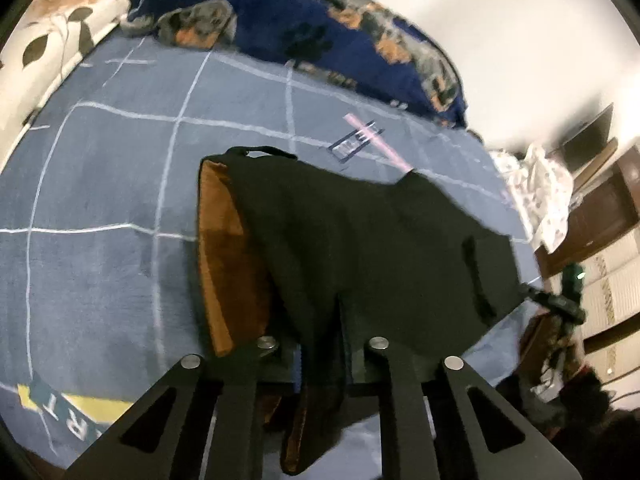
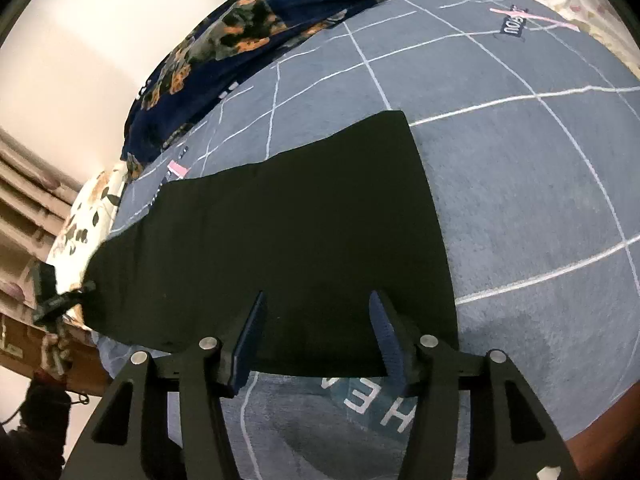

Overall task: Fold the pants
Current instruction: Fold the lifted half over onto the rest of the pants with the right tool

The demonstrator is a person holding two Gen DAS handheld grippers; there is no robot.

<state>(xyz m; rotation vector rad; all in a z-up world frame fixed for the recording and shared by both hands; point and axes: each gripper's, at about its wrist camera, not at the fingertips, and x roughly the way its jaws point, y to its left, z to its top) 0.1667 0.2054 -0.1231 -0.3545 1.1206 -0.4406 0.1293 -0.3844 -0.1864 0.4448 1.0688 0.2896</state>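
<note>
Black pants with an orange-brown lining lie on a blue-grey bedspread. In the left wrist view my left gripper is shut on the pants' near edge; cloth bunches and hangs down between its fingers. In the right wrist view the pants lie flat as a long dark panel. My right gripper is open, its blue-padded fingers spread just over the pants' near edge. The far-off left gripper shows at the pants' left end.
A navy dog-print blanket lies along the far bed edge by the white wall. A floral pillow sits at the corner. Dark wooden furniture and clutter stand beside the bed. White grid lines and printed letters mark the bedspread.
</note>
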